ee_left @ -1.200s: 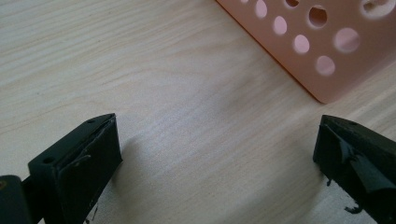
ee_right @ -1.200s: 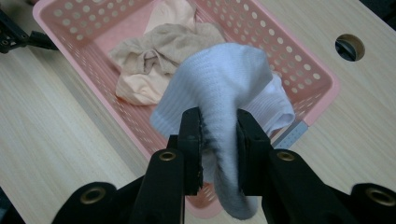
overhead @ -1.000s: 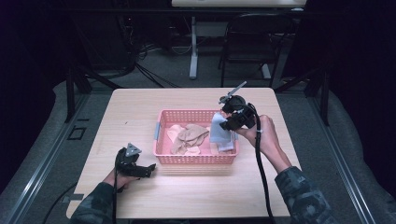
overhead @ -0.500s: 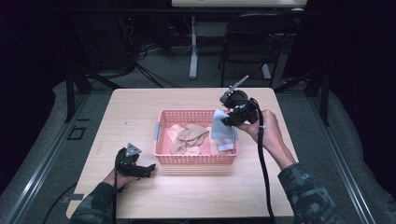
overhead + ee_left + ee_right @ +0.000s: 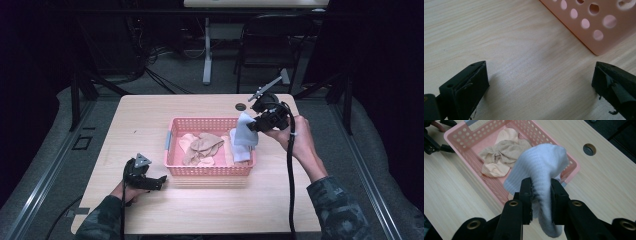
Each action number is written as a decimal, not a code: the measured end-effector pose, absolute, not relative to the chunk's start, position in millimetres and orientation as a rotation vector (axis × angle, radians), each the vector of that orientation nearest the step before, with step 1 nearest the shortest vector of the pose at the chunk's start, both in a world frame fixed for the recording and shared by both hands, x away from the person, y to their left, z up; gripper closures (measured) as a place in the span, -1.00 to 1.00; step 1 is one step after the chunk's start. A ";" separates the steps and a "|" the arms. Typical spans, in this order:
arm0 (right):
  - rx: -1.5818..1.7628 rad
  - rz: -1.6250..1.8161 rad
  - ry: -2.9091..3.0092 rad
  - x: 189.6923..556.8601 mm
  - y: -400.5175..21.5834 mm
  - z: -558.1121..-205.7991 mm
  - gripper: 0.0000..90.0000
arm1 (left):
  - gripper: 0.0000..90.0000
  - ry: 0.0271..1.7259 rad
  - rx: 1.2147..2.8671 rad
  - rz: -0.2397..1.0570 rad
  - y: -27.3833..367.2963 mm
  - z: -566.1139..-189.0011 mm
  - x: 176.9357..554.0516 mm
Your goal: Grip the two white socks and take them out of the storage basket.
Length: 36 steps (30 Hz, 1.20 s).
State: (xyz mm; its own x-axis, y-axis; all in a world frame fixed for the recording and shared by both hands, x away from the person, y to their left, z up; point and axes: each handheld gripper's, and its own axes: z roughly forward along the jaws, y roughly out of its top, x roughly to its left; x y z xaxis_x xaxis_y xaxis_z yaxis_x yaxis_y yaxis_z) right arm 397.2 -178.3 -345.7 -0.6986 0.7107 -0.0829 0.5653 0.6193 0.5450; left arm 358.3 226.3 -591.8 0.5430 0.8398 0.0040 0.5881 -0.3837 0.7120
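Because the white sock (image 5: 541, 167) is soft, light and limp, the right gripper (image 5: 541, 202) pinches its bunched middle above the pink basket (image 5: 456, 135); the left gripper (image 5: 541, 82) beside it gapes empty.

Camouflage sleeves, black tools with trailing black cables.

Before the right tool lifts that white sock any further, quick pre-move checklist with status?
1. Grip: right tool clamped on the white sock, cloth pinched between both pads: ok.
2. Sock clear of the pink basket: its lower end hangs at the rim in the high view: cannot tell.
3. Snagging: beige socks lie apart from it in the basket: ok.
4. Left tool open, on the table beside the basket, out of the path: ok.
5. Second white piece left in the basket: cannot tell what it is.
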 end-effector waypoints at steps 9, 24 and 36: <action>1.058 0.705 2.534 394.6 -193.8 -340.9 0.66 | -0.99 1.146 2.114 0.486 226.4 -591.7 358.4; 1.118 0.679 2.477 391.0 -224.8 -334.6 0.66 | -0.99 1.146 2.114 0.486 226.4 -591.7 358.3; 1.179 0.691 2.431 386.8 -249.9 -331.3 0.66 | -0.99 1.146 2.114 0.486 226.4 -591.7 358.3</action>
State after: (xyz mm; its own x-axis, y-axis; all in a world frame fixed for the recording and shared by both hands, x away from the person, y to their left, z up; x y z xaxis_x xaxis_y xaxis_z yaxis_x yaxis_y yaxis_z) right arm 386.8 -249.9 -331.3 -0.5920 0.8000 -0.0976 0.6290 0.5344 0.5647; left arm 358.3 226.4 -591.7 0.5438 0.8392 0.0055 0.5876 -0.3854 0.7115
